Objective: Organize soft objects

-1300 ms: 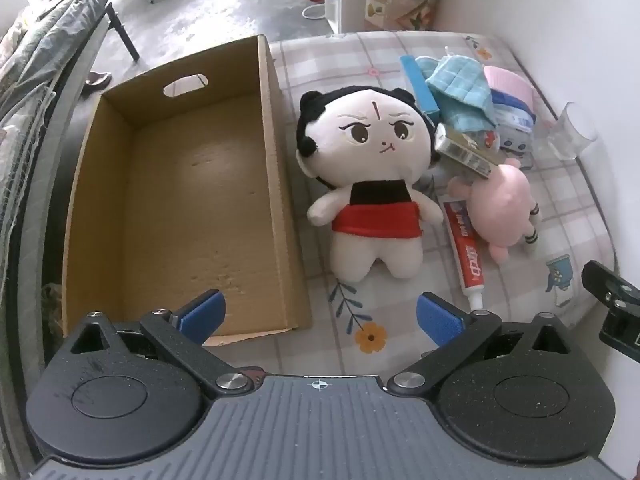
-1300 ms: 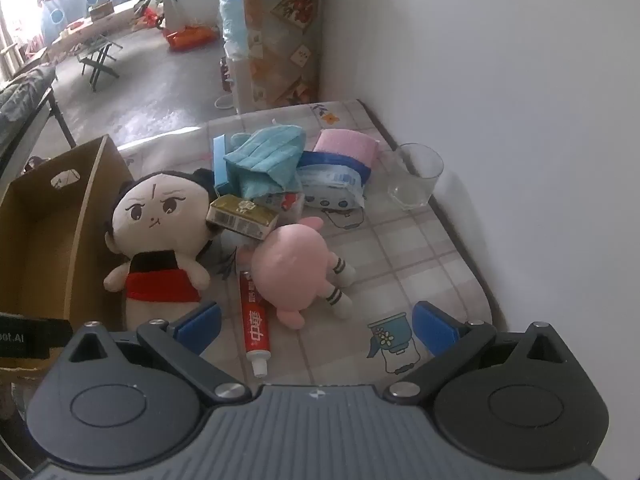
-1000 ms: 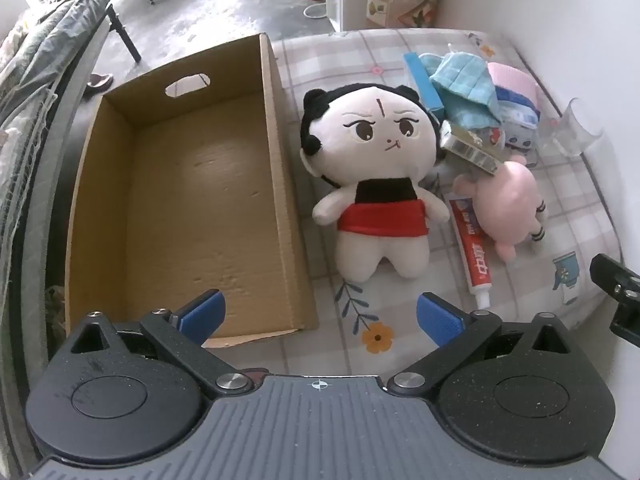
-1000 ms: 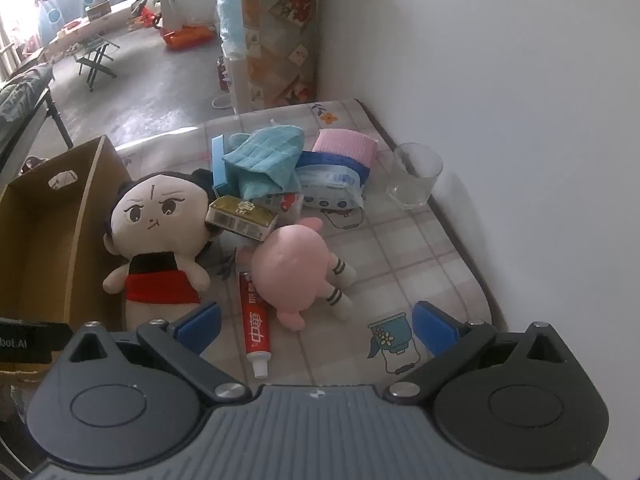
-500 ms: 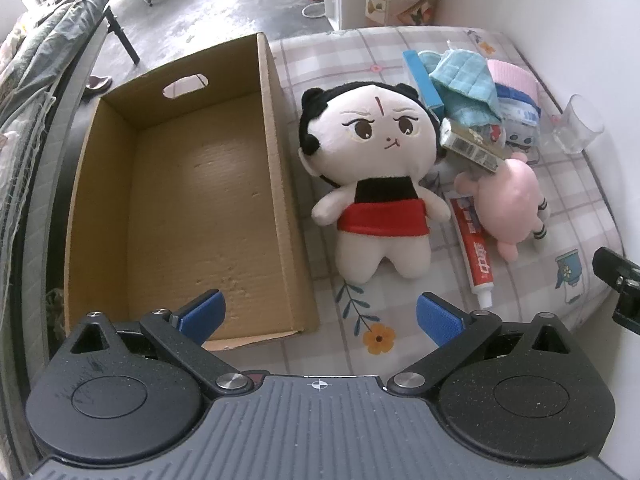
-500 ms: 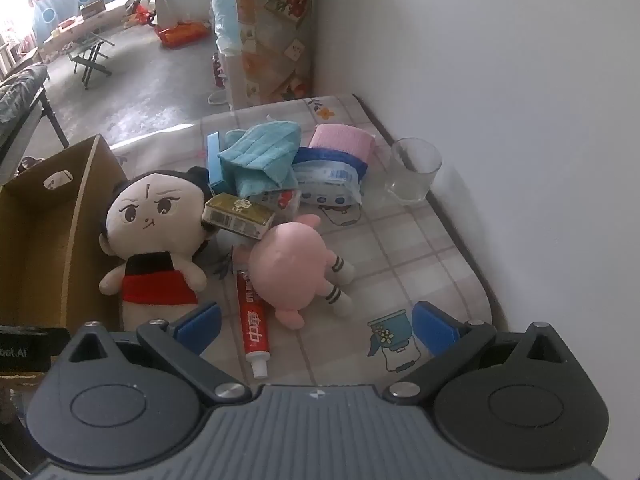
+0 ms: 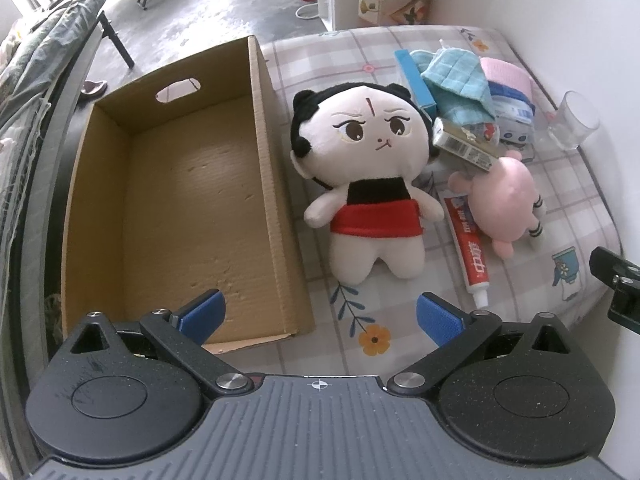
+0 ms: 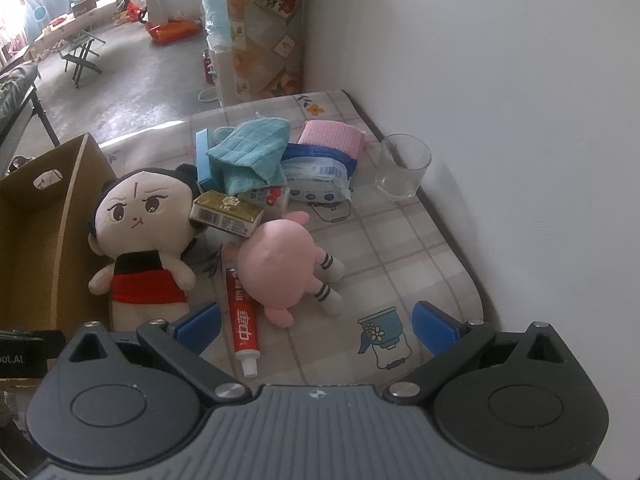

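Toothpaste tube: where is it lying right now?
The toothpaste tube lies flat on the patterned cloth, between the black-haired doll and the pink plush, its cap toward the camera in both wrist views.

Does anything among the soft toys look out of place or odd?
Yes. A toothpaste tube lies between the doll and the pink plush, and a small carton leans on both. Neither is soft.
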